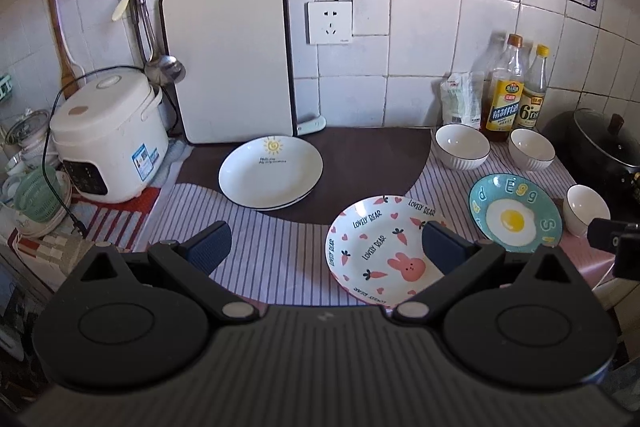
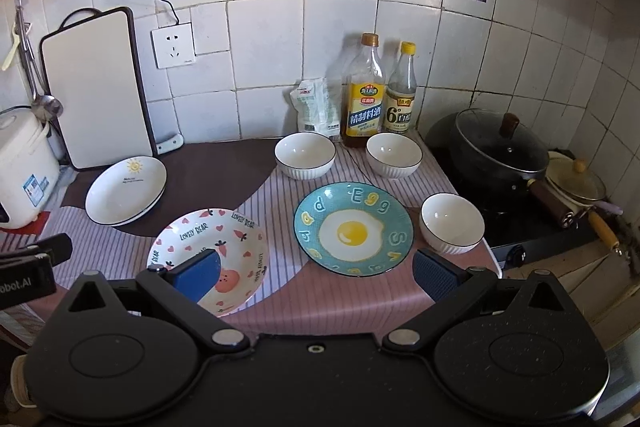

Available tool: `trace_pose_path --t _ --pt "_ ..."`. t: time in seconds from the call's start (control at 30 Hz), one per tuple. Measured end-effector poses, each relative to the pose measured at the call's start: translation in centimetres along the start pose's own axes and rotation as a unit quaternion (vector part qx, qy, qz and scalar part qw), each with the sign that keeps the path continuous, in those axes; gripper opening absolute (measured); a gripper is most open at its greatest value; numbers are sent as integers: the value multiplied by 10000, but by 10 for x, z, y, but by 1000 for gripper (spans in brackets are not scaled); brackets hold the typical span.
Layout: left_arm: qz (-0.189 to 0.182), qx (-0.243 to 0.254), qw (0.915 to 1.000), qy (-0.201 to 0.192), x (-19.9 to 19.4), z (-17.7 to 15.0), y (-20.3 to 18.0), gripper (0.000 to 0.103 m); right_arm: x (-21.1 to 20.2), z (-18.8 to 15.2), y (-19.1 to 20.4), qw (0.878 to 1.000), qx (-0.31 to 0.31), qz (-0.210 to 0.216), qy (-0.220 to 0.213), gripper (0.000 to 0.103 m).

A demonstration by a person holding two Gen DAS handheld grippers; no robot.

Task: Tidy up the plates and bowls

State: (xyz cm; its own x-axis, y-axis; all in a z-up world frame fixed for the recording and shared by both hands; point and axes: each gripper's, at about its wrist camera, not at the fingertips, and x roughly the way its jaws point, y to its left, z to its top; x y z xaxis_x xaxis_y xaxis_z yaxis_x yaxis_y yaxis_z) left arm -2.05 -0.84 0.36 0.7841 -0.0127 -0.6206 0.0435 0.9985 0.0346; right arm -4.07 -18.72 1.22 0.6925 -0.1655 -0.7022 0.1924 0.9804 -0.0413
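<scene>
Striped cloth counter (image 2: pixel 320 307), tiled wall behind.
I hold the left gripper (image 1: pixel 326 247) and right gripper (image 2: pixel 316 269) spread, empty, above the glossy round rabbit plate (image 2: pixel 192 239), egg plate (image 2: pixel 354 227) and ribbed white bowls (image 2: pixel 305 154).

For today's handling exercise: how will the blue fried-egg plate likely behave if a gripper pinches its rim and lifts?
The egg plate looks glazed, so probably slippery. Likely rigid and chip-prone. Held by one edge, it may tilt.

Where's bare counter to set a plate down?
Free: dark mat between white sun plate and left white ribbed bowl; striped cloth before blue egg plate. Crowded: bowls and bottles at the back right.
</scene>
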Motion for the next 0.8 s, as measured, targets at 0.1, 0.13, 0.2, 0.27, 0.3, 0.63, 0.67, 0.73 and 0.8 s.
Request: trace_pose_path --t 0.1,0.13,0.2,0.27,0.3,0.63,0.67,0.73,0.8 --pt "-20 44 10000 -58 -2 -1 -1 103 -1 -2 3 10000 -59 -72 -19 103" --pt "-24 49 10000 -78 -2 -1 -1 103 -1 -2 3 9999 -64 -77 -23 103" --pt "-30 55 9999 -106 -2 -3 -1 103 -2 -3 3 10000 -51 -47 -33 103" --pt "-24 59 9999 -98 -3 -4 -2 103 -2 -3 4 10000 -66 -37 -34 103" --pt "-20 58 9999 -99 -3 -4 -2 103 -2 -4 5 9999 -80 -56 -42 103" --pt "-20 -36 10000 -12 2 -8 3 103 1 -10 10 9999 -104 51 -49 103" --pt "14 -29 10000 -16 2 -9 3 103 1 -11 11 9999 -104 62 -43 103" --pt "56 -7 10000 28 4 -12 3 103 2 -13 11 9999 -97 122 -25 103" --pt "27 0 9999 113 7 -14 5 103 2 -14 12 9998 -102 143 -18 103"
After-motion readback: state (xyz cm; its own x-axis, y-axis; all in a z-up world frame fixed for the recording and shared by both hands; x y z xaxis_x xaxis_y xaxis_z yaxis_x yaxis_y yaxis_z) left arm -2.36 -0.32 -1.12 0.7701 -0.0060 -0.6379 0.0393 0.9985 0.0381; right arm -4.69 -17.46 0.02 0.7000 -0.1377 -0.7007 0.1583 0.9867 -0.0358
